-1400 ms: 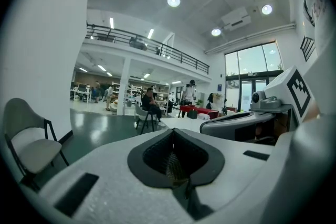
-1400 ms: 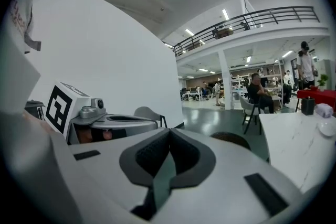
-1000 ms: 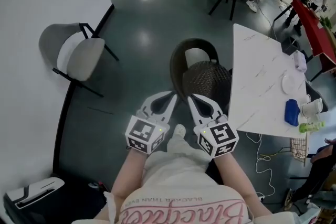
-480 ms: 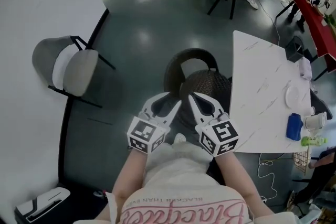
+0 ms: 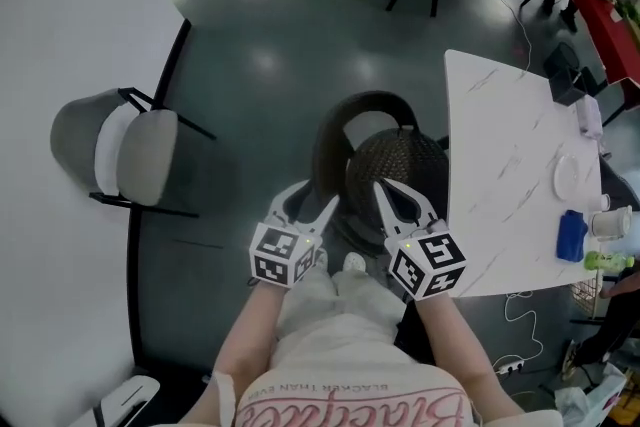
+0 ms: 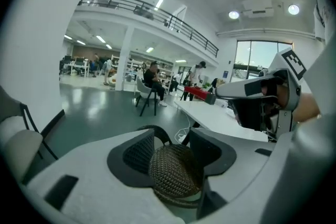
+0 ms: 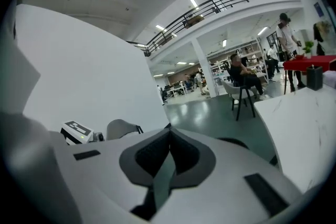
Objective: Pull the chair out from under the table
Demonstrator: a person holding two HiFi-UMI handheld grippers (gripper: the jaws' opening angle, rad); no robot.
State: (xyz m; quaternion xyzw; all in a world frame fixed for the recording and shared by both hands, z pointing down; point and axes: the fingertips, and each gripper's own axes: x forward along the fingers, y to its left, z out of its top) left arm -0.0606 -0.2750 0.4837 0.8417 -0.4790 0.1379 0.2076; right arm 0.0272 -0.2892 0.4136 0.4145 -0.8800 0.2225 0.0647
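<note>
A dark woven chair (image 5: 395, 160) with a hoop back (image 5: 335, 130) stands against the left edge of the white marble table (image 5: 500, 145). My left gripper (image 5: 312, 197) hovers just short of the hoop back. Its jaws are opening, and the chair seat (image 6: 173, 176) shows through the gap beyond them, untouched. In the left gripper view the left gripper (image 6: 170, 136) holds nothing. My right gripper (image 5: 385, 187) hangs over the near rim of the seat, its tips together and empty. In its own view the right gripper (image 7: 169, 134) is shut, with the table (image 7: 304, 113) to its right.
A grey padded chair (image 5: 130, 155) stands by the curved white wall (image 5: 50, 45) at left. The table carries a plate (image 5: 570, 177), a blue object (image 5: 572, 235) and a cup near its far edge. Cables (image 5: 515, 310) lie on the floor under it. Seated people are far behind.
Both grippers have moved forward and lower toward the woven chair. The left gripper's jaws have spread apart; the right gripper's stay together. The chair keeps its place by the table.
</note>
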